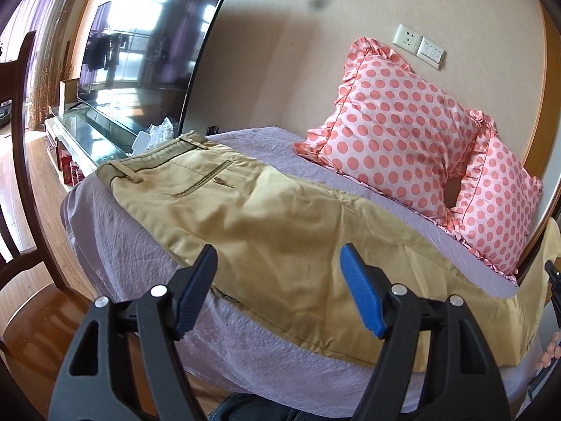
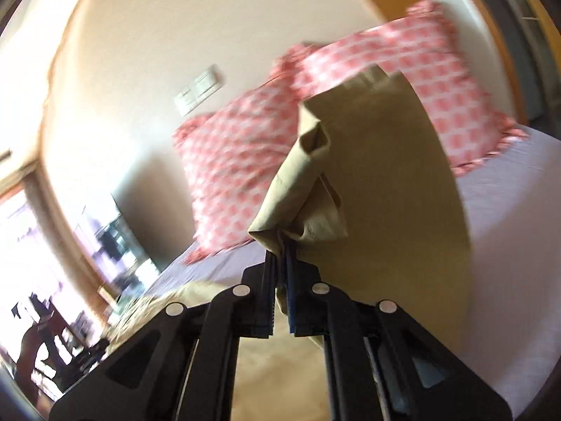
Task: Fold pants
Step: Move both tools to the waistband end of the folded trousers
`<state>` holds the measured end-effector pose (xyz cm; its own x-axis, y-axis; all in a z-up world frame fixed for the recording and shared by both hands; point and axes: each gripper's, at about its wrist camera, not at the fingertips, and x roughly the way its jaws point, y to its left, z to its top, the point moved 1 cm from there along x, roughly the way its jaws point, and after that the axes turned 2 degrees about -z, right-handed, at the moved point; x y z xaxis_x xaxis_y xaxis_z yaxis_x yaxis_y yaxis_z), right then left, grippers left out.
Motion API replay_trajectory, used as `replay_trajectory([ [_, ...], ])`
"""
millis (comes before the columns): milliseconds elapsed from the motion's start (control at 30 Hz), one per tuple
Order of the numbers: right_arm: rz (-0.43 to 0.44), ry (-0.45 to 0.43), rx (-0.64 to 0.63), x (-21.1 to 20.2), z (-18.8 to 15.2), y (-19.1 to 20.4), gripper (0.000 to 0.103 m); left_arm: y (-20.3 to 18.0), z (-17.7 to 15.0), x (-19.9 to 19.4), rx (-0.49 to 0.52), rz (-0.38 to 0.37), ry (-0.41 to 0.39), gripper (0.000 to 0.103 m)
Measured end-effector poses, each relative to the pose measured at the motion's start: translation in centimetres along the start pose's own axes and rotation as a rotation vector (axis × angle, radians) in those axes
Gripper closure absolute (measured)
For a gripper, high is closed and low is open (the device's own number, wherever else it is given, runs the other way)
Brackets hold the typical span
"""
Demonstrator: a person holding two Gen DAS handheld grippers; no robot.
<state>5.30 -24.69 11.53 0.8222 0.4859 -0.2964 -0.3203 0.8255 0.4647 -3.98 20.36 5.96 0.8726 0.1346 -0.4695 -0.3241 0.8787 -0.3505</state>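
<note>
Tan pants (image 1: 266,217) lie flat on a lilac bed sheet (image 1: 147,270), waistband at the far left, legs running to the right. My left gripper (image 1: 277,273) is open, its blue pads hovering over the pants near the front edge. My right gripper (image 2: 280,263) is shut on the leg end of the pants (image 2: 368,182), which it holds lifted off the bed; the cloth hangs folded in front of the camera. The right wrist view is blurred by motion.
Two pink polka-dot pillows (image 1: 396,119) lean on the wall at the back right; they also show in the right wrist view (image 2: 238,154). A large TV (image 1: 150,52) on a glass stand is at the left. A dark wooden chair (image 1: 21,147) stands at the far left.
</note>
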Motion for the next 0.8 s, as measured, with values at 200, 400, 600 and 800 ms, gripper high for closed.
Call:
replay_trajectory([
  [200, 0.163, 0.465, -0.285, 10.2, -9.8, 10.4, 0.088, 3.9, 0.4, -1.0, -0.079, 0.036, 0.006, 0.029],
  [400, 0.210, 0.423, -0.228, 9.9, -9.6, 10.4, 0.053, 8.8, 0.4, -0.1, -0.244, 0.040, 0.052, 0.029],
  [600, 0.094, 0.481, -0.255, 11.8, -11.1, 9.8, 0.050, 11.0, 1.0, 1.5, -0.351, 0.064, 0.078, 0.029],
  [800, 0.116, 0.480, -0.230, 11.5, -11.1, 9.3, 0.048, 10.8, 2.8, 3.2, -0.360, 0.084, 0.087, 0.029],
])
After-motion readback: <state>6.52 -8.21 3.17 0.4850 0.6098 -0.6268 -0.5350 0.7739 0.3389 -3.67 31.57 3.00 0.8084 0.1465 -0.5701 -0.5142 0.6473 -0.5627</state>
